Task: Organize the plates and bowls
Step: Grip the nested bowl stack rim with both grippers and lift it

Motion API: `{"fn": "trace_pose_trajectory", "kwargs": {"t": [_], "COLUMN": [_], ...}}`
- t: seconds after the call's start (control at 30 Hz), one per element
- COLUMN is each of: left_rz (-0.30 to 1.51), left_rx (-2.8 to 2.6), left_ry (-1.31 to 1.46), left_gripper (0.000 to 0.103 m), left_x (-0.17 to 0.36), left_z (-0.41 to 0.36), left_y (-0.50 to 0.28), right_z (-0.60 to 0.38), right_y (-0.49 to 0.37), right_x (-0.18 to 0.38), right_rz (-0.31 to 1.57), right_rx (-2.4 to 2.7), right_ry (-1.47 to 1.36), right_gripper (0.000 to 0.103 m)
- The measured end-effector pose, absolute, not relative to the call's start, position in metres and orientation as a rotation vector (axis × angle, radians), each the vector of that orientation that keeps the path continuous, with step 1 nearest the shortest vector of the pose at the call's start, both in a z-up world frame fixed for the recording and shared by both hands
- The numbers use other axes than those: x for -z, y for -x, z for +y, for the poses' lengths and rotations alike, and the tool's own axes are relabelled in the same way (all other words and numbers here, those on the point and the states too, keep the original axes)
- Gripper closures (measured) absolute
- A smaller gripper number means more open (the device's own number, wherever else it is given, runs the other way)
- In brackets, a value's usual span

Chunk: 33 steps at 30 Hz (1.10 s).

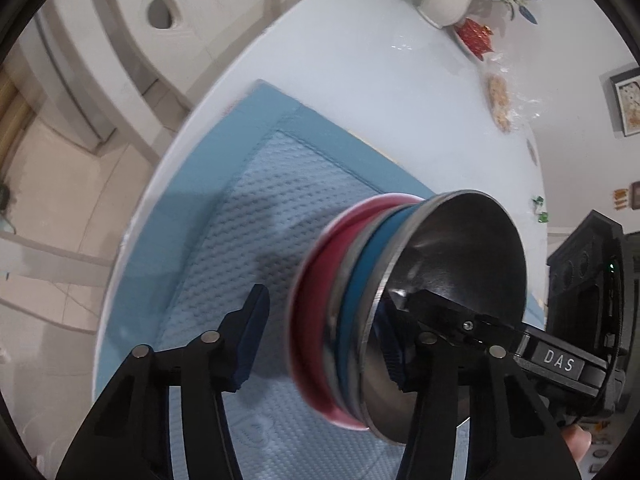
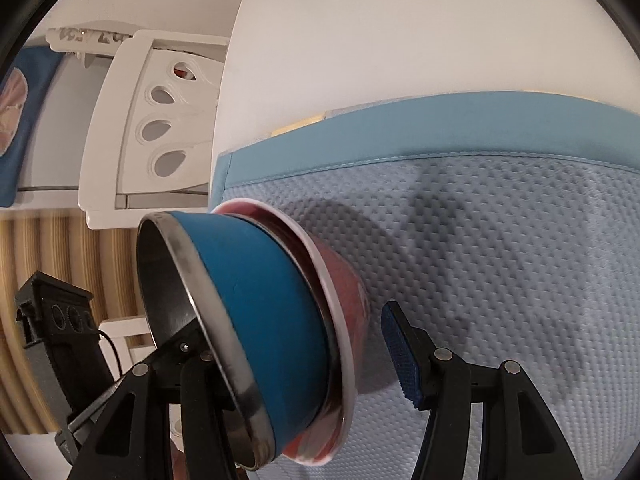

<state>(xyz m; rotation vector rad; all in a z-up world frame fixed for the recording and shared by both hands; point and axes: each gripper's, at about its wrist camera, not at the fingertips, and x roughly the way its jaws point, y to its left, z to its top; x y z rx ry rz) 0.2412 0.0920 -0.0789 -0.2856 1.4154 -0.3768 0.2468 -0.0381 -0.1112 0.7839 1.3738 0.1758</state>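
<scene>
A blue steel-rimmed bowl (image 1: 362, 304) is nested in a red bowl (image 1: 316, 292); the stack is tilted on its side over the blue mat (image 1: 240, 216). My left gripper (image 1: 324, 344) is open, its fingers straddling the stack, the right finger inside the steel bowl. My right gripper (image 2: 296, 352) is open too, straddling the blue bowl (image 2: 256, 312) and red bowl (image 2: 344, 280), its left finger inside the bowl. The other gripper's body shows at each view's edge.
The mat lies on a round white table (image 1: 360, 80). At its far side stand a white flower vase (image 1: 444, 0), a red packet (image 1: 474, 36) and wrapped snacks (image 1: 500, 100). White chairs (image 2: 152, 128) stand beyond the table edge.
</scene>
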Motion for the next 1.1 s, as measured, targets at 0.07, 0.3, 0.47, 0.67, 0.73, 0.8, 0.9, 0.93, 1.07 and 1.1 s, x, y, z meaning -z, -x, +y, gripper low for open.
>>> {"fn": "trace_pose_trajectory", "kwargs": {"t": [0.07, 0.3, 0.47, 0.67, 0.73, 0.8, 0.9, 0.93, 1.07, 1.1], "left_rz": [1.413, 1.403, 1.390, 1.371, 1.366, 1.361, 1.353, 1.351, 1.347, 1.346], "left_rx": [0.398, 0.413, 0.406, 0.410, 0.416, 0.421, 0.425, 0.428, 0.429, 0.433], "left_ry": [0.305, 0.264, 0.214, 0.184, 0.185, 0.184, 0.176, 0.175, 0.155, 0.154], "left_gripper": [0.060, 0.061, 0.061, 0.063, 0.063, 0.062, 0.063, 0.063, 0.063, 0.063], "left_x": [0.080, 0.076, 0.071, 0.061, 0.058, 0.054, 0.050, 0.049, 0.045, 0.044], "left_z": [0.089, 0.087, 0.080, 0.077, 0.078, 0.080, 0.079, 0.080, 0.079, 0.079], "left_y": [-0.242, -0.241, -0.238, -0.237, -0.236, -0.234, -0.231, -0.230, -0.225, -0.224], "right_z": [-0.038, -0.044, -0.047, -0.043, -0.043, -0.043, -0.042, -0.041, -0.041, -0.041], "right_y": [-0.246, -0.241, -0.238, -0.237, -0.235, -0.233, -0.230, -0.229, -0.226, -0.226], "right_x": [0.112, 0.111, 0.108, 0.104, 0.102, 0.101, 0.096, 0.093, 0.086, 0.084], "right_rz": [1.352, 1.325, 1.317, 1.324, 1.323, 1.321, 1.320, 1.317, 1.305, 1.303], "right_rx": [-0.192, -0.213, -0.234, -0.231, -0.227, -0.224, -0.222, -0.221, -0.217, -0.218], "right_ry": [-0.802, -0.842, -0.840, -0.809, -0.810, -0.812, -0.810, -0.801, -0.778, -0.780], "right_gripper": [0.051, 0.056, 0.061, 0.062, 0.062, 0.062, 0.063, 0.063, 0.065, 0.066]}}
